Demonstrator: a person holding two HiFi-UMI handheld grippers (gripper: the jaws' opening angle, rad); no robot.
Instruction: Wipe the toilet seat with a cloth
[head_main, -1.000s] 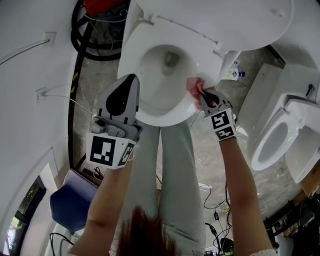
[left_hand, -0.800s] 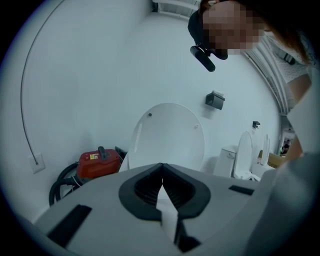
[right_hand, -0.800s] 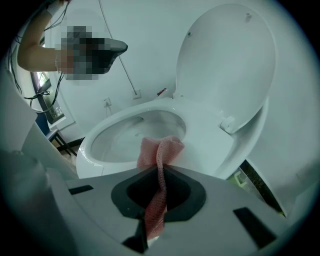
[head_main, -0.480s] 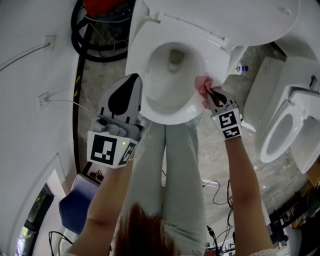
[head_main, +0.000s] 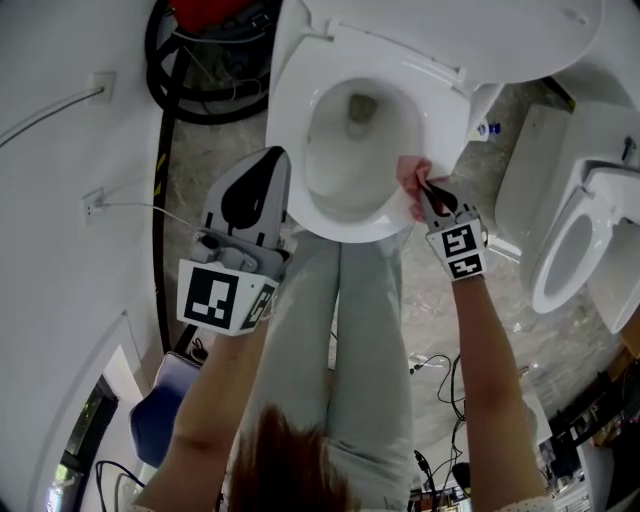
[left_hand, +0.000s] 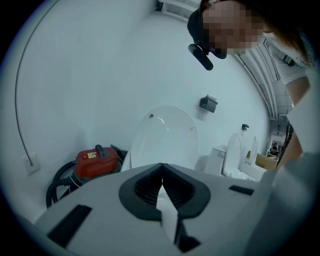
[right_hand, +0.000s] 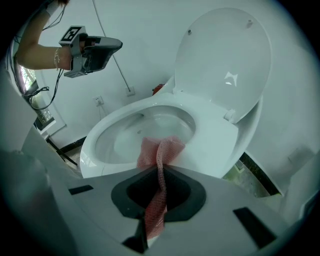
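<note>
The right claw (head_main: 422, 188) stays clamped on the pink cloth (head_main: 409, 172), pressed to the toilet seat (head_main: 447, 120) just ahead, barely shifted along the rim; much seat likely remains unwiped. The left claw (head_main: 262, 170) hangs closed, empty.

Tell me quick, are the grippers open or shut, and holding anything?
Left gripper: jaws shut, holding nothing.
Right gripper: jaws shut on the pink cloth, which lies against the toilet seat.
</note>
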